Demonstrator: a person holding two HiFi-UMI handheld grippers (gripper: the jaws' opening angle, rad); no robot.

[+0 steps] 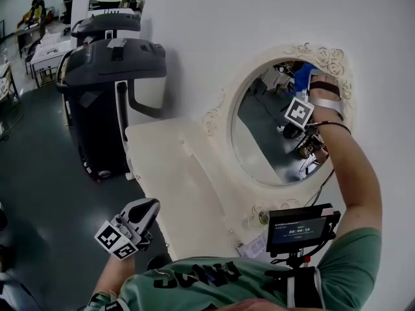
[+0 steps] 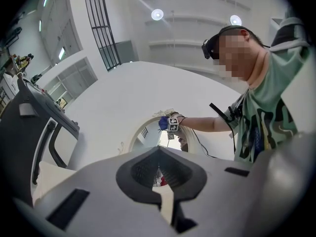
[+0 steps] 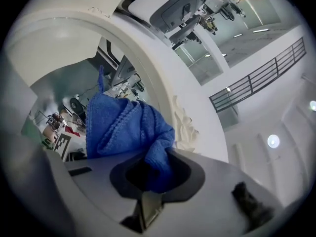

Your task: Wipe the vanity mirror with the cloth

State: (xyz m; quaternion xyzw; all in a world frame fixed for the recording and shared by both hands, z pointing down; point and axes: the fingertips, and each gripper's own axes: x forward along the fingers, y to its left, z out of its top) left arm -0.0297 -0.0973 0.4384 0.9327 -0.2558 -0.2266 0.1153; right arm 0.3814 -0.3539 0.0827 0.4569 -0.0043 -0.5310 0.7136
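Right gripper (image 3: 150, 174) jaws pinching cloth (image 3: 123, 127) at mirror (image 1: 259, 141); press flat, overlap strokes. Left gripper (image 2: 159, 174) jaws together, idle.

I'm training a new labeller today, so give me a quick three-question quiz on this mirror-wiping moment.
1. True or false: the blue cloth is clamped in the right hand-held gripper.
2. What shape is the glass of the vanity mirror? A square, B oval, C triangular.
3. Fill in: the left hand-held gripper, low and away from the mirror, holds ____.

Key: 1 true; 2 B; 3 nothing.
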